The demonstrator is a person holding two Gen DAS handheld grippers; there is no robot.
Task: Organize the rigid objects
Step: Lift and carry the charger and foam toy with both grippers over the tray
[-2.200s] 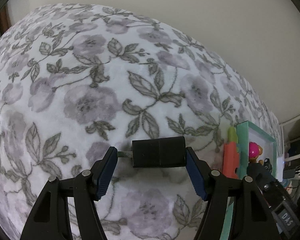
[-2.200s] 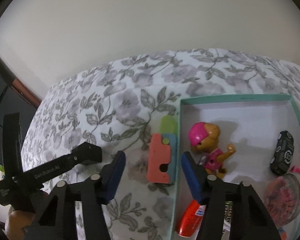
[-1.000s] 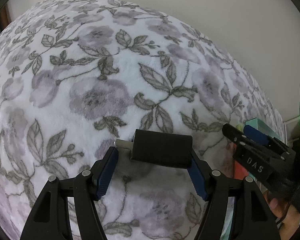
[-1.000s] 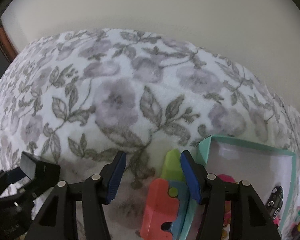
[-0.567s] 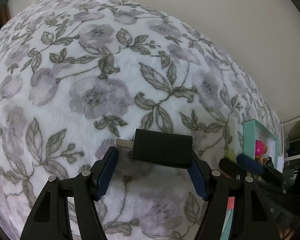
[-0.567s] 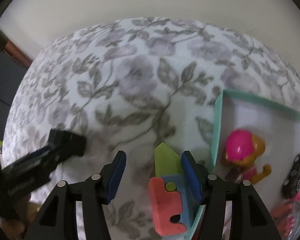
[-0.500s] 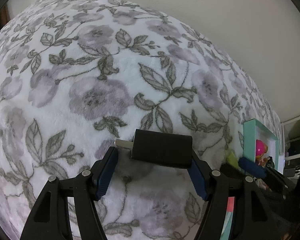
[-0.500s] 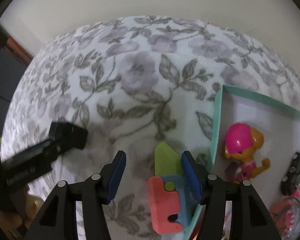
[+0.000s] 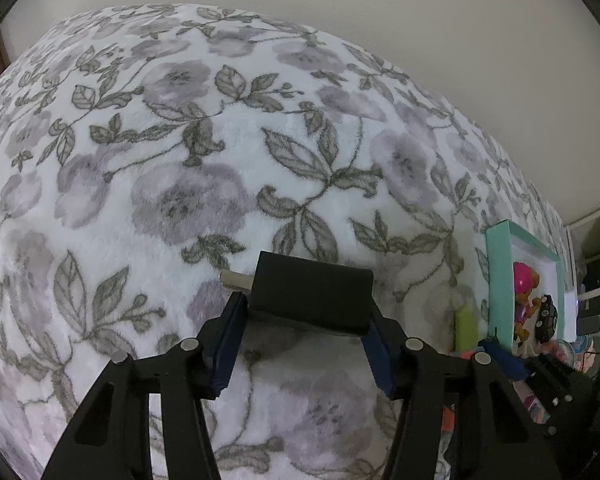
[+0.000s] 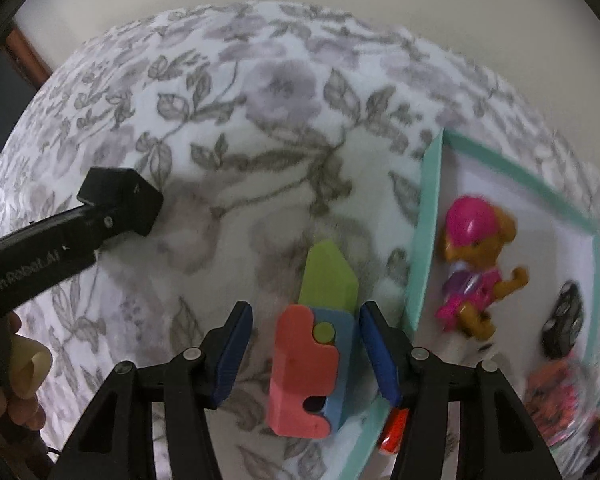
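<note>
The left claw [image 9: 304, 344] is closing on a black block [image 9: 312, 298], its long axis crosswise. The right claw [image 10: 306, 352] is closing around a foam toy [image 10: 314, 344] on the blanket [image 10: 260, 120], green tip pointing away.

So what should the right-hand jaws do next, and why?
Probably ease down and close on the red, blue and green toy. It lies on the blanket between the right gripper's open jaws, seemingly untouched, just outside the teal box where a toy dog already sits.
</note>
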